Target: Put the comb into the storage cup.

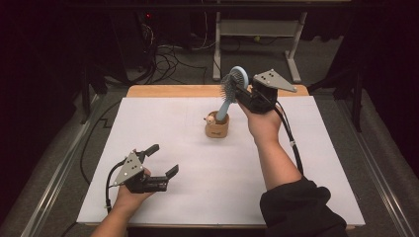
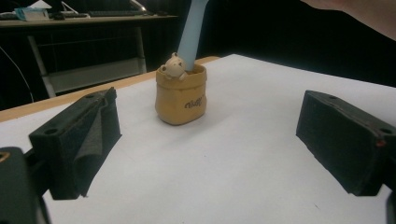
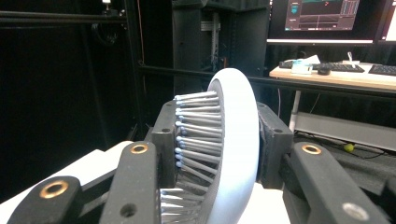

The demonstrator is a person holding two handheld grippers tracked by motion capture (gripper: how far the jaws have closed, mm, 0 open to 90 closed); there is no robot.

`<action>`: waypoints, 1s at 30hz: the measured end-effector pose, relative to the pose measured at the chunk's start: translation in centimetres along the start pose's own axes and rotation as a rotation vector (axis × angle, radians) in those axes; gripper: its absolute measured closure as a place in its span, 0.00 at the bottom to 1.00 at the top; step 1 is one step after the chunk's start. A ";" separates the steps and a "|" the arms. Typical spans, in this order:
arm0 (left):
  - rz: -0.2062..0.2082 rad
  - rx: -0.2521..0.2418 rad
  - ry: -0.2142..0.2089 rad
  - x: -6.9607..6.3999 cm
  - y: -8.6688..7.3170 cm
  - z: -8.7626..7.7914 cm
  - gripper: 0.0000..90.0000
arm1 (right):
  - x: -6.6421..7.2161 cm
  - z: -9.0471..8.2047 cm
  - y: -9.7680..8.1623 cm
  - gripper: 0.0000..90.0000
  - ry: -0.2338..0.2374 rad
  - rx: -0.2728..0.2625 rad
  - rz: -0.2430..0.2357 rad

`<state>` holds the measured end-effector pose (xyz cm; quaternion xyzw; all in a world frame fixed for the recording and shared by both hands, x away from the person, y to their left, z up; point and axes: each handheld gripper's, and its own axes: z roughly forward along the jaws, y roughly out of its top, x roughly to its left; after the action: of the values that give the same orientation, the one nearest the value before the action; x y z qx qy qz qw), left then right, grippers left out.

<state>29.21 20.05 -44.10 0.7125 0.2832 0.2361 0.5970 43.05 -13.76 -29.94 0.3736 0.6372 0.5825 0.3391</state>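
A light blue hairbrush [image 1: 231,91] stands tilted with its handle inside a small tan sack-shaped holder [image 1: 217,127] that has a little bear figure [image 1: 211,118] on its rim. My right gripper [image 1: 245,91] is shut on the brush head [image 3: 233,154], its jaws pressing the bristle side and the smooth back. My left gripper [image 1: 163,160] rests open near the front left of the white sheet, nothing between its jaws. In the left gripper view the holder [image 2: 181,95] and blue handle [image 2: 191,32] stand ahead between the open jaws.
A white sheet [image 1: 168,133] covers the wooden table [image 1: 163,91]. Beyond the far edge lie cables on the floor [image 1: 168,59] and a metal desk frame [image 1: 257,29]. A desk with a keyboard and monitor [image 3: 327,14] stands in the background.
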 end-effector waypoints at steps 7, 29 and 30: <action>-0.002 -0.003 -0.016 0.0 0.0 -0.1 0.08 | 0.5 0.9 -0.3 0.68 0.001 0.012 -0.012; 0.005 0.013 -0.032 -0.1 0.0 0.0 0.08 | 0.8 2.5 -1.8 0.67 -0.014 0.059 -0.021; 0.006 0.014 -0.032 -0.1 0.0 0.0 0.08 | 0.8 2.5 -1.9 0.67 -0.016 0.061 -0.026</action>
<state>29.13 19.95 -44.15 0.7210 0.2732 0.2243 0.5959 44.71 -11.94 -32.03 0.3800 0.6568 0.5553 0.3403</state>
